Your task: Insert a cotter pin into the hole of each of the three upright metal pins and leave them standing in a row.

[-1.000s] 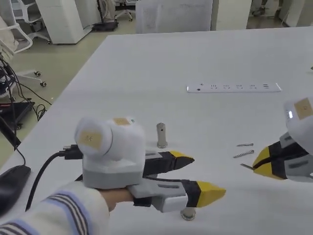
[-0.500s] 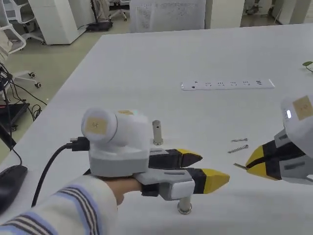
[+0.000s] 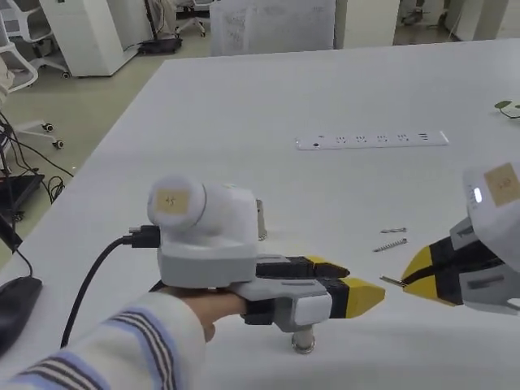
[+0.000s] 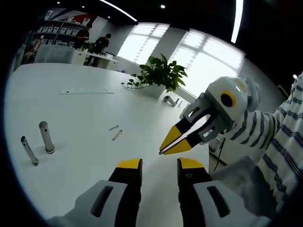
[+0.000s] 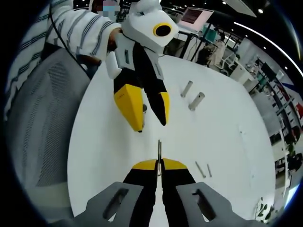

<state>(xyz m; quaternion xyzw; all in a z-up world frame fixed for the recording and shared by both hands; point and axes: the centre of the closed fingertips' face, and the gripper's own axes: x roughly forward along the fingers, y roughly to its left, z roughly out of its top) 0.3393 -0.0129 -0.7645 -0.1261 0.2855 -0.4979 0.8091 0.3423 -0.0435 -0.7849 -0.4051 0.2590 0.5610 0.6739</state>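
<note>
Right gripper (image 5: 159, 166) clamped tight on cotter pin (image 5: 159, 149), its tip near left gripper (image 4: 159, 165), whose jaws sit slightly apart, gripping nothing. Metal pin (image 3: 303, 341) stands just beside left gripper; two loose cotter pins (image 3: 390, 244) lie beyond it.

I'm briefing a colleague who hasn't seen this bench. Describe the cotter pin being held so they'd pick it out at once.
On the white table, find the white power strip, then come toward the camera past two loose cotter pins to the yellow-tipped right gripper. The held cotter pin pokes out from its shut tips; its neighbours lie flat on the table.
</note>
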